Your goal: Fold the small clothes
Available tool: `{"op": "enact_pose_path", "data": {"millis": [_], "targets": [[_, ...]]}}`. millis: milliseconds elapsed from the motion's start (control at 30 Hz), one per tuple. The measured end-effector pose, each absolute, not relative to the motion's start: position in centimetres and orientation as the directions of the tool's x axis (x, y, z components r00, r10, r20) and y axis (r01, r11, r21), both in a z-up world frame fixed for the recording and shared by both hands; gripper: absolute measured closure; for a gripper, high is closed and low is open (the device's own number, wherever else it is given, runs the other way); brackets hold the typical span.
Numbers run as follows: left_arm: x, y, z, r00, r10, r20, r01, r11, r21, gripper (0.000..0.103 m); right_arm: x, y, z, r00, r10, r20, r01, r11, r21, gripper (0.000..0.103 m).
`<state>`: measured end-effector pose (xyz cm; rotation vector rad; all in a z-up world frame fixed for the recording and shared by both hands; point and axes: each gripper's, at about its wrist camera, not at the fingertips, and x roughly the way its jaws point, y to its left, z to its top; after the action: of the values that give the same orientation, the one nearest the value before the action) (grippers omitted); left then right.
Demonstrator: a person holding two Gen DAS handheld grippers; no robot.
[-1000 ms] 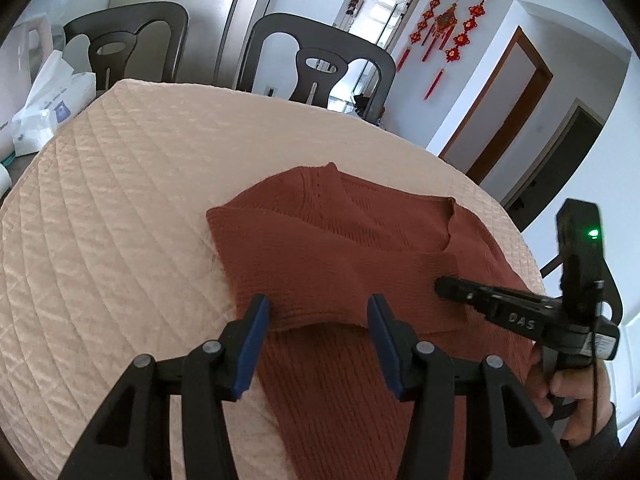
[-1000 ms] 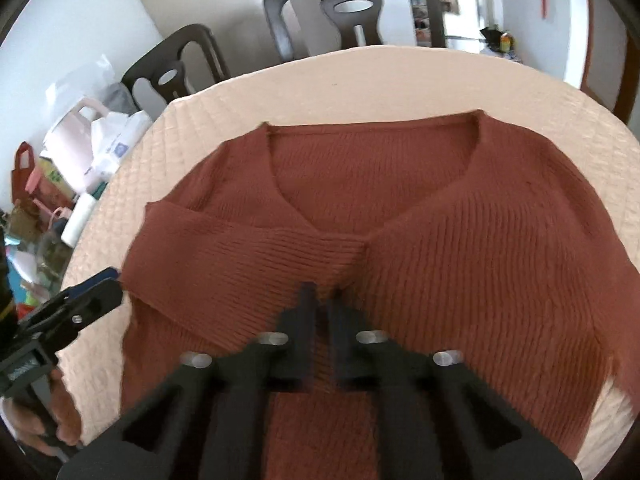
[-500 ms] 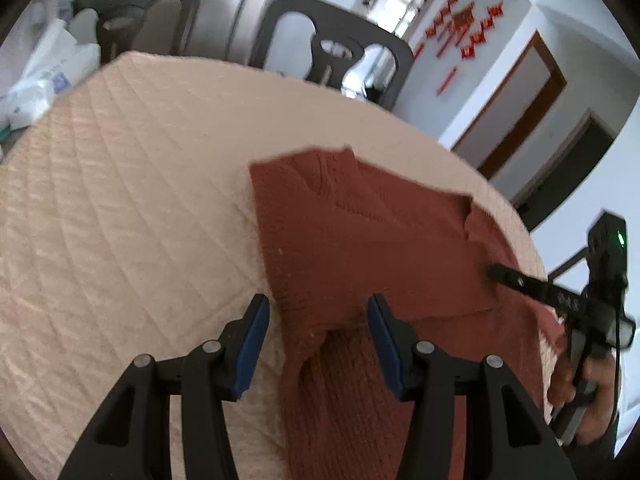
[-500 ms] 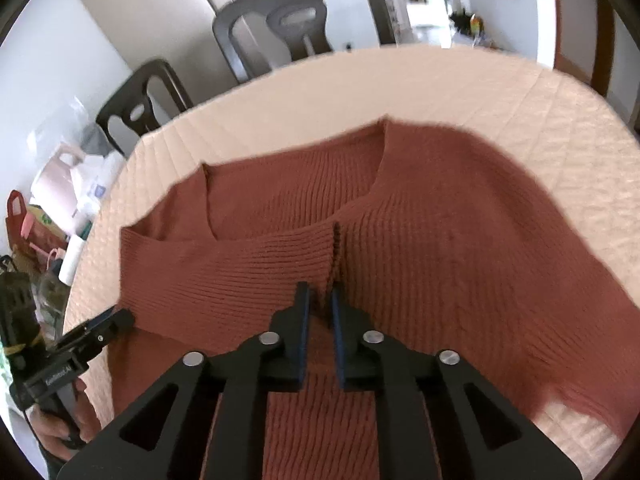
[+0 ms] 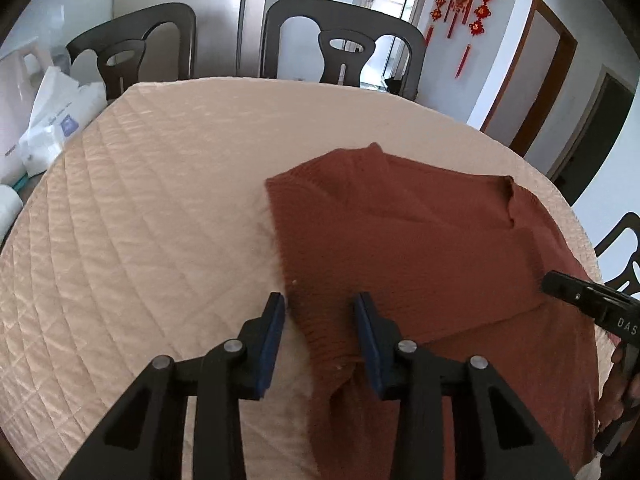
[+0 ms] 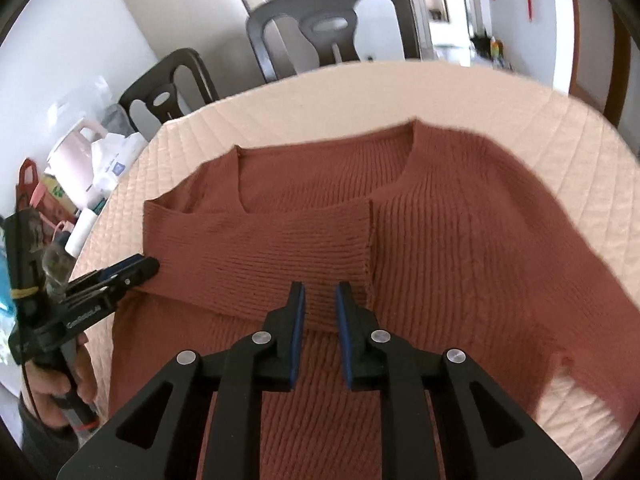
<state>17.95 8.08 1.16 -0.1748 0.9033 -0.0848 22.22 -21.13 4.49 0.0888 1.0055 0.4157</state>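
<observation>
jaws of the left gripper are closing, with the folded left edge of the sweater between the blue pads; the pads do not yet press on the knit. jaws of the right gripper are opening, parted a little, with the near edge of the folded sleeve in the gap and no pad pressing it.

the rust-red sweater lies flat on the quilted cream surface, right of centre in the left wrist view. its left sleeve is folded across the chest, cuff ending near the middle of the body. the v-neck points toward the near edge. the right sleeve lies spread out to the right.

two dark chairs stand at the far side. white bags sit beyond the left edge.
</observation>
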Motion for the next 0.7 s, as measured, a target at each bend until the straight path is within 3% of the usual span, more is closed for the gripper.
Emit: {"op": "enact_pose_path", "data": {"millis": [267, 367, 500, 700], "targets": [[15.9, 9.4, 2.0, 0.638, -0.102, -0.763, -0.046, 0.984, -0.171, 0.063, 21.0, -22.7, 4.8, 0.475, 0.369, -0.799, -0.270, 0.925, 0.266, 0.087], [14.2, 9.8, 2.5, 0.640, -0.102, -0.762, -0.056, 0.982, -0.179, 0.064, 19.3, -24.7, 5.4, 0.491, 0.366, -0.790, -0.246, 0.929, 0.277, 0.078], [11.0, 9.1, 3.1, 0.630, -0.196, -0.752, 0.005, 0.969, -0.248, 0.064, 16.0, -27.6, 5.7, 0.494, 0.400, -0.772, -0.231, 0.916, 0.327, 0.064], [6.8, 6.8, 2.6, 0.607, -0.264, -0.749, 0.090, 0.960, -0.266, 0.057, 11.4, -30.7, 5.4, 0.519, 0.387, -0.762, -0.200, 0.922, 0.332, 0.062]]}}
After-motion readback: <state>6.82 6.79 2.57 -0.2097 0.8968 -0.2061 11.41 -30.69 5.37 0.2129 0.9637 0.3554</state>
